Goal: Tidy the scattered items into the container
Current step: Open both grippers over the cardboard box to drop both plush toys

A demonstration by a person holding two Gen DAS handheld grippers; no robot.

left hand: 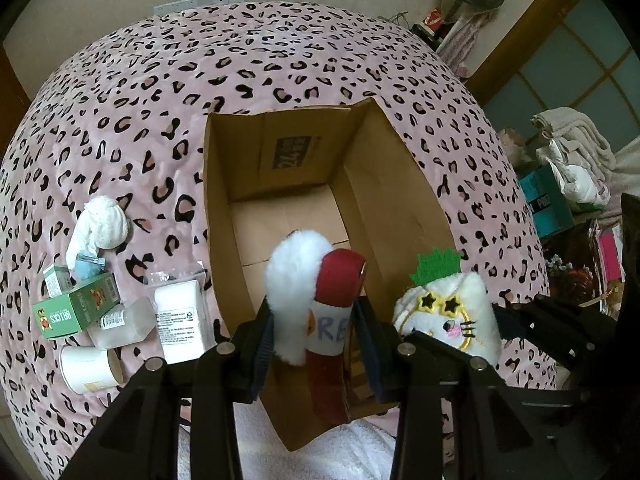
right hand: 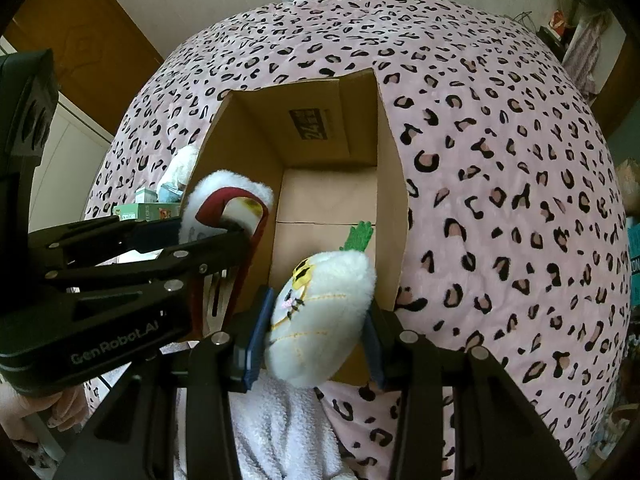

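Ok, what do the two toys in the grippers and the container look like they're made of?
White cat toy: fluffy plush with stitched face and whiskers, and a green crest that looks like felt; it bulges between the right gripper's pads, so soft-stuffed.
Red and white toy: fuzzy white pile beside smoother red fabric, probably velour.
Box: plain brown cardboard, matte, with creased flaps.

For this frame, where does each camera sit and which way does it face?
Left wrist: on the left gripper, looking steeply down at the box; its fingers clamp a red-and-white plush.
Right wrist: on the right gripper, looking steeply down; its fingers clamp a white plush; a hand shows at left.
Shared: box, both plushes, leopard blanket.
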